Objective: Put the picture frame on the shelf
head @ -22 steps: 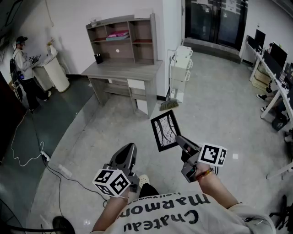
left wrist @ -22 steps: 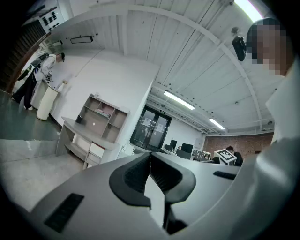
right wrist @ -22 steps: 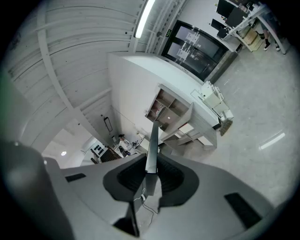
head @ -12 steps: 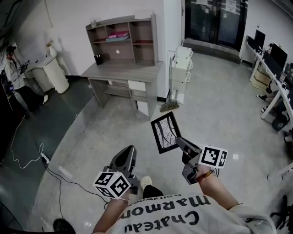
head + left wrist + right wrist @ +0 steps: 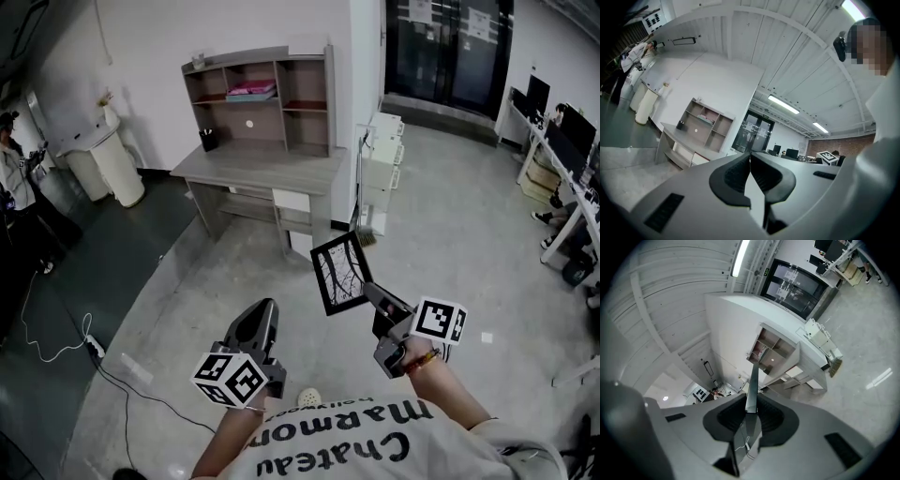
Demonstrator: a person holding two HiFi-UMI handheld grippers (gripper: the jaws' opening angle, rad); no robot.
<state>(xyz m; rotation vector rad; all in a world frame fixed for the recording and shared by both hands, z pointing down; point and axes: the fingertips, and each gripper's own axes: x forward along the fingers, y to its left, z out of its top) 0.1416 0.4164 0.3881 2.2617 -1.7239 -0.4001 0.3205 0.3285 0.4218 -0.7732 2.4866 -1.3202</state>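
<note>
My right gripper (image 5: 367, 290) is shut on the lower corner of a black picture frame (image 5: 338, 272) with a white branch print, held up in the air over the floor. In the right gripper view the picture frame (image 5: 752, 389) shows edge-on between the pads. My left gripper (image 5: 262, 313) hangs lower left of the frame, shut and empty; in its own view the left gripper (image 5: 750, 161) has its pads pressed together. The grey desk with a shelf unit (image 5: 266, 98) stands far ahead against the white wall, also seen in the right gripper view as the shelf unit (image 5: 774, 351).
A white drawer cabinet (image 5: 383, 152) and a broom (image 5: 366, 234) stand right of the desk. A person (image 5: 13, 178) stands at far left beside a white bin (image 5: 114, 159). A cable and power strip (image 5: 94, 346) lie on the floor at left. Office desks (image 5: 562, 169) line the right.
The view has moved forward a little toward the desk. The person at far left has walked further left. Both grippers keep their pose, the frame still held.
</note>
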